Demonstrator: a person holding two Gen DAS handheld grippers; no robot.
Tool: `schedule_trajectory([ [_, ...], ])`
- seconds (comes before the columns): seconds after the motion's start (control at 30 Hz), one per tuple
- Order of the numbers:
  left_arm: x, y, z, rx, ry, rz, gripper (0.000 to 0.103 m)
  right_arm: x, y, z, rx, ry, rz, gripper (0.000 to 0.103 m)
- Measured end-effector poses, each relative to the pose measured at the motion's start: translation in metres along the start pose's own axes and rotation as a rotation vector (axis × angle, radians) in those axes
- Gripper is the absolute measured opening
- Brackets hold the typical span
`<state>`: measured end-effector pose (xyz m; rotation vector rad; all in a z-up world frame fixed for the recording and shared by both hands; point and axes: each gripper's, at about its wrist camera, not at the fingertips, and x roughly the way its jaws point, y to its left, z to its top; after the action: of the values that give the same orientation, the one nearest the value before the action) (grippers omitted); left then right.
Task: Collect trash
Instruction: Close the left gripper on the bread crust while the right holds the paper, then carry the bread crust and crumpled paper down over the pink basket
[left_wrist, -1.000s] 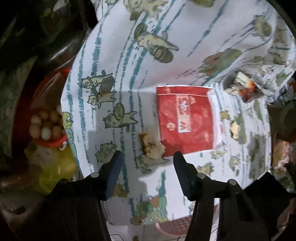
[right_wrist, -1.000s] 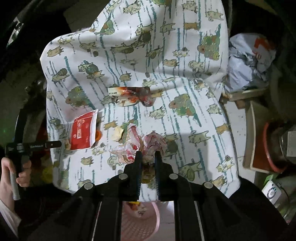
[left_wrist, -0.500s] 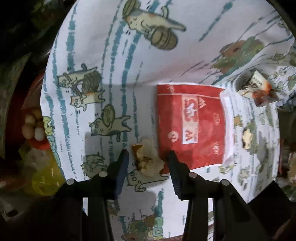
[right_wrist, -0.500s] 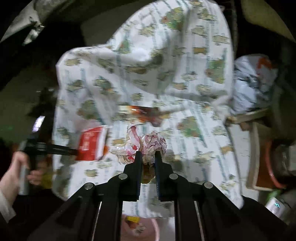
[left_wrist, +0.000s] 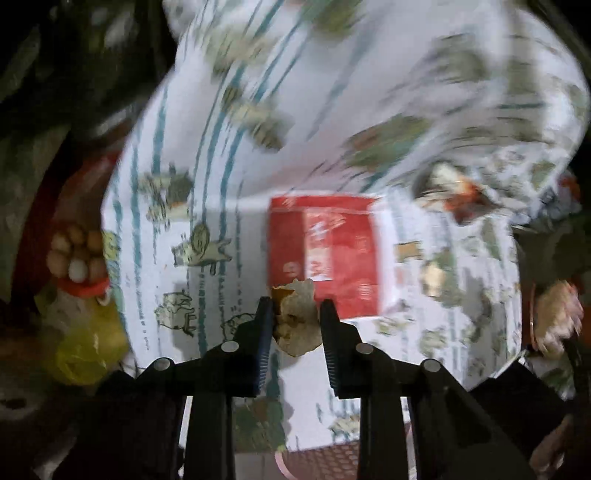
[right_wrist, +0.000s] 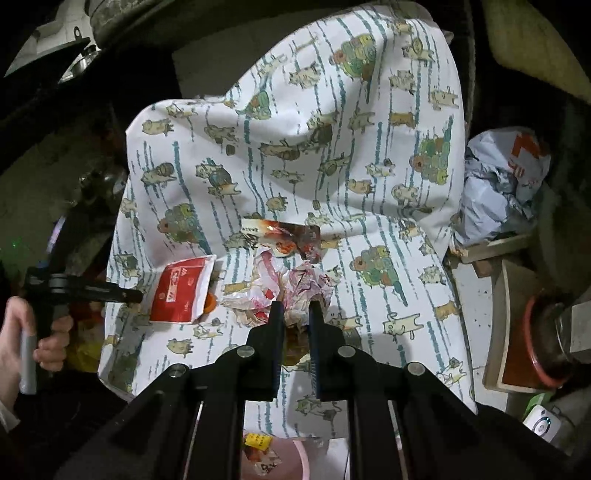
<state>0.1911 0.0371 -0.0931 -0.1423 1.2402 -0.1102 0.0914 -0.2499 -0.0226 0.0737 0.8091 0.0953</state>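
crumpled tan scrap (left_wrist: 297, 317) sits between the jaws of the left gripper (left_wrist: 295, 314), which have just been closing and now pinch it on both sides, just at the near-left corner of the red packet (left_wrist: 325, 254) on the cartoon-print cloth (left_wrist: 207, 184); the view is motion-blurred. the pink mesh basket (left_wrist: 317, 458) lies straight below and behind the left claw, past the cloth's near edge, so the likely carry is a short pull back and down. right gripper (right_wrist: 296, 314) is nearly closed on a crumpled pink-and-white wrapper (right_wrist: 295, 288), equally near that basket (right_wrist: 291, 459); an orange printed wrapper (right_wrist: 284, 236) lies farther up the cloth, untouched.
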Motion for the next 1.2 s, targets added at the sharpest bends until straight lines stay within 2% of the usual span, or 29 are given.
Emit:
schedule_trajectory([
  [0.1,-0.040,-0.017,-0.011,0.032,-0.095,0.002,0.024,-0.013,0.004,0.000,-0.002,-0.053,0.043,0.014],
  [0.2,-0.078,-0.034,-0.022,0.046,-0.177,-0.031,0.024,-0.029,0.010,0.001,-0.004,-0.100,0.077,0.014],
  [0.37,-0.118,-0.052,-0.054,0.126,-0.292,0.001,0.024,-0.047,0.022,-0.001,-0.032,-0.124,0.079,0.014],
  [0.5,-0.126,-0.057,-0.076,0.133,-0.288,-0.033,0.024,-0.056,0.029,-0.007,-0.029,-0.119,0.104,0.014],
  [0.7,-0.102,-0.058,-0.098,0.150,-0.204,-0.022,0.024,-0.065,0.044,-0.019,-0.067,-0.104,0.113,0.014],
  [0.8,-0.092,-0.063,-0.104,0.172,-0.175,-0.002,0.024,-0.062,0.047,-0.031,-0.038,-0.031,0.140,0.014],
  [0.93,-0.065,-0.062,-0.108,0.154,-0.074,-0.030,0.024,-0.051,0.054,-0.050,-0.039,0.077,0.144,0.014],
  [1.07,-0.038,-0.062,-0.114,0.141,0.022,-0.036,0.024,-0.023,0.069,-0.075,-0.101,0.233,0.158,0.014],
  [1.2,-0.028,-0.067,-0.119,0.179,0.035,0.002,0.024,0.015,0.077,-0.105,-0.087,0.415,0.168,0.014],
])
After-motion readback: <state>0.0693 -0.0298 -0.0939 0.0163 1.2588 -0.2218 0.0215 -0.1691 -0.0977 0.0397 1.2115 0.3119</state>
